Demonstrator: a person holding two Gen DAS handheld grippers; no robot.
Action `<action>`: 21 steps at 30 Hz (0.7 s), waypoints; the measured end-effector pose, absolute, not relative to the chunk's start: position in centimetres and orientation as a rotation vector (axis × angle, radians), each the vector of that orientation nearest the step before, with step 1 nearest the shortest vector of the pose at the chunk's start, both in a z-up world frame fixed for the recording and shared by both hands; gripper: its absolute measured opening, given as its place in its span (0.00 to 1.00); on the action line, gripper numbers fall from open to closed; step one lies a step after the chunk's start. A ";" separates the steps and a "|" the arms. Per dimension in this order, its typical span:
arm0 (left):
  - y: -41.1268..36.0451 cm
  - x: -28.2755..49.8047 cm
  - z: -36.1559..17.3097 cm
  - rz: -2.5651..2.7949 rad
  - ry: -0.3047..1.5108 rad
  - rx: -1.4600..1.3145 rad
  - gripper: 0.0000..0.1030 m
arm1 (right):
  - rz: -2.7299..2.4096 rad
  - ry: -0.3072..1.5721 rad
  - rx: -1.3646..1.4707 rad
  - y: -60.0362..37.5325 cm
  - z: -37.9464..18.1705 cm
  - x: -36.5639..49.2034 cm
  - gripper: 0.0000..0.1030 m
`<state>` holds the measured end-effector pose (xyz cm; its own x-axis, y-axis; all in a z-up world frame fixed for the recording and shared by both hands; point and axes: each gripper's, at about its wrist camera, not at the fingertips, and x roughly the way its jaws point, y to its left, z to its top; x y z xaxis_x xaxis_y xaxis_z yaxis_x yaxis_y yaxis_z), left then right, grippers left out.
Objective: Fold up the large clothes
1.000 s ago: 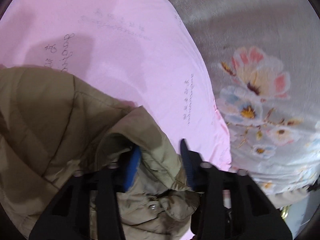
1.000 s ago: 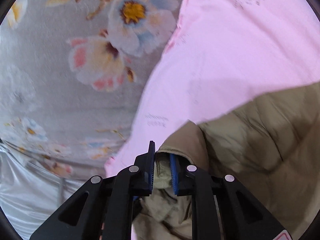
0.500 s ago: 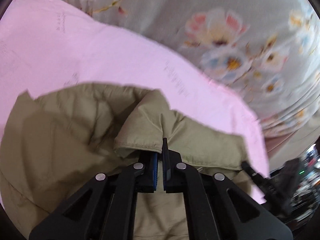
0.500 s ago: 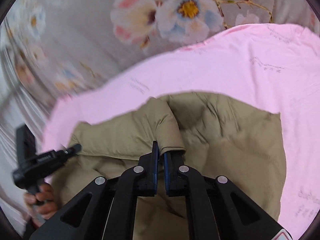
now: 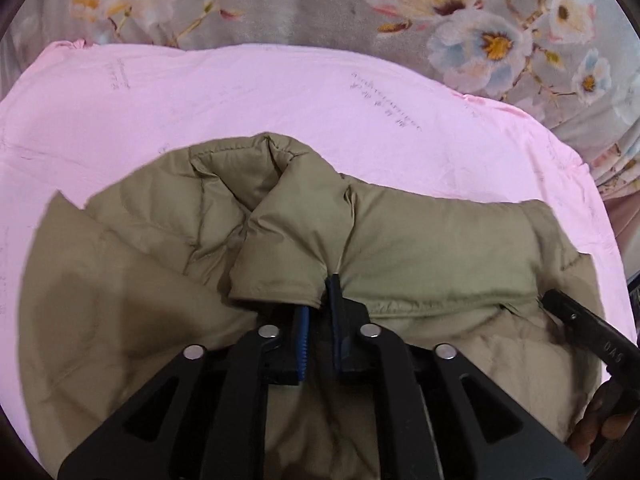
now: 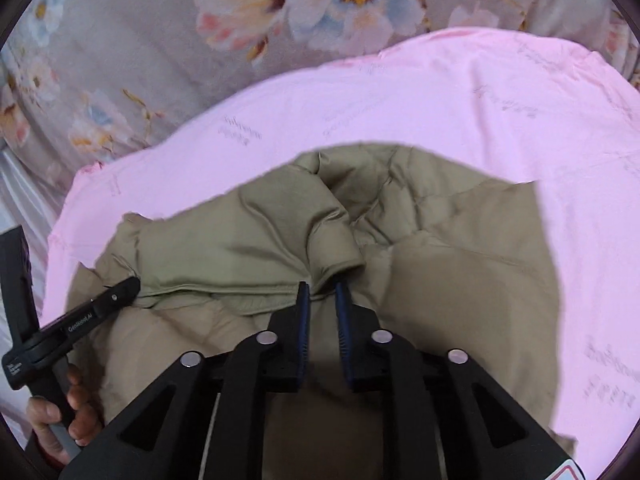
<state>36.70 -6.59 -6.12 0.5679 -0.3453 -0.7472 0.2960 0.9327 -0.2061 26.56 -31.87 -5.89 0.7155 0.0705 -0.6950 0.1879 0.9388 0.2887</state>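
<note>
While our left gripper (image 5: pixel 318 300) points down at the khaki padded jacket (image 5: pixel 400 240), its jaws are opening: a narrow gap separates the blue pads, and the folded sleeve end (image 5: pixel 276 276) lies over the left pad's tip without being pinched. We read this gripper as released, with the fabric resting at the fingertips rather than clamped.

Our right gripper (image 6: pixel 322 294) is in the same condition. Its jaws are opening, the two blue-padded fingers (image 6: pixel 303 320) stand slightly apart, and the second sleeve end (image 6: pixel 332 248) sits just beyond the tips, not pressed between them.

Both sleeves are folded inward across the jacket body, and each cuff ends close to the matching gripper. In the right wrist view, our left gripper (image 6: pixel 120 292) shows at the left edge, resting at the jacket's seam, with our left hand (image 6: pixel 60 412) wrapped around its handle. In the left wrist view, our right gripper's finger (image 5: pixel 576 320) shows at the right edge, lying on the jacket, with fingers of our right hand (image 5: pixel 600 428) below it.

Outward from the jacket, we see that it lies flat on a pink sheet (image 5: pixel 240 96) bearing faint printed lettering. The pink sheet in turn lies on a grey bedspread (image 6: pixel 140 40) printed with large pink, blue and white flowers.
</note>
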 end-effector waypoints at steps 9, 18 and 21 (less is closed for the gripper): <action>-6.5 37.3 1.4 -0.398 0.772 -0.119 0.23 | -0.008 0.625 0.239 -27.6 1.6 28.2 0.18; -9.5 42.2 -6.2 -0.322 0.913 -0.083 0.23 | -0.084 0.799 0.033 -25.2 -5.5 34.7 0.15; -9.2 41.2 -7.1 -0.333 0.887 -0.098 0.23 | -0.065 0.792 0.107 -26.4 -6.6 34.2 0.13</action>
<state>41.20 -9.15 -7.10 0.5842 -0.3249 -0.7437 0.2442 0.9443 -0.2208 34.23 -26.41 -6.56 0.7011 -0.0180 -0.7128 0.0982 0.9926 0.0714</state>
